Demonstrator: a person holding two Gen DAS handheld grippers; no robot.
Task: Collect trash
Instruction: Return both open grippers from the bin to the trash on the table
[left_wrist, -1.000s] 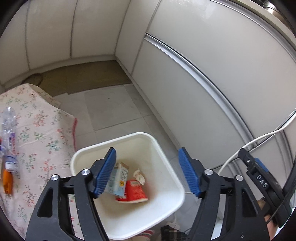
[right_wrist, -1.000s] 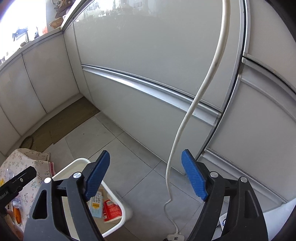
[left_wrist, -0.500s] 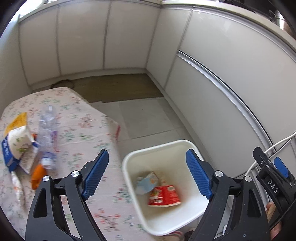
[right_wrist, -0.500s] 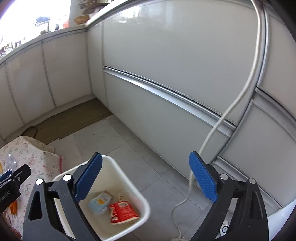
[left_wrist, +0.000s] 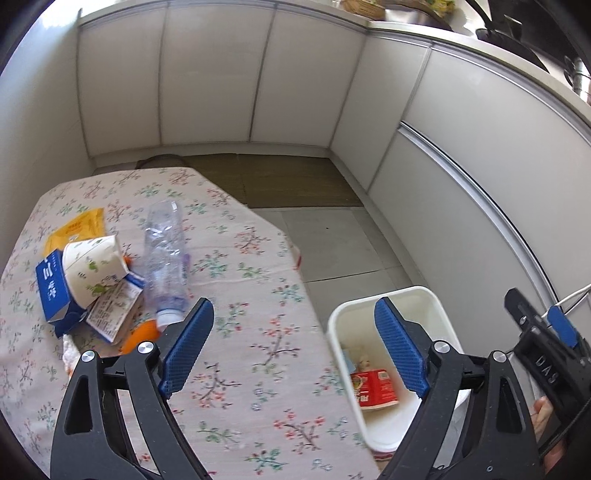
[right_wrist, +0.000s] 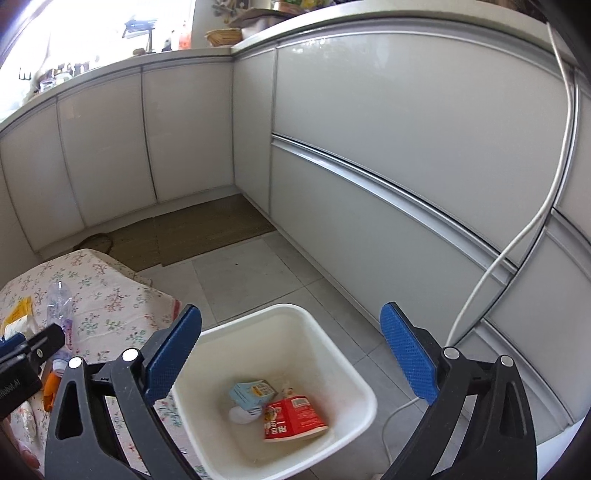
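Both grippers were empty, the left gripper (left_wrist: 293, 349) and right gripper (right_wrist: 291, 354) each with fingers spread wide. The white bin (right_wrist: 334, 343) on the floor beside the worktop (left_wrist: 258, 266) already held a red packet (right_wrist: 293, 419) and a pale carton (right_wrist: 253, 392). Left on the floral cloth lay a clear bottle (left_wrist: 165, 258), a paper cup (left_wrist: 94, 267), a blue box (left_wrist: 51, 291) and a yellow packet (left_wrist: 77, 230). The bottle looked the easiest next pick: approach across its middle, close gently since thin plastic buckles, and avoid dragging the cloth.
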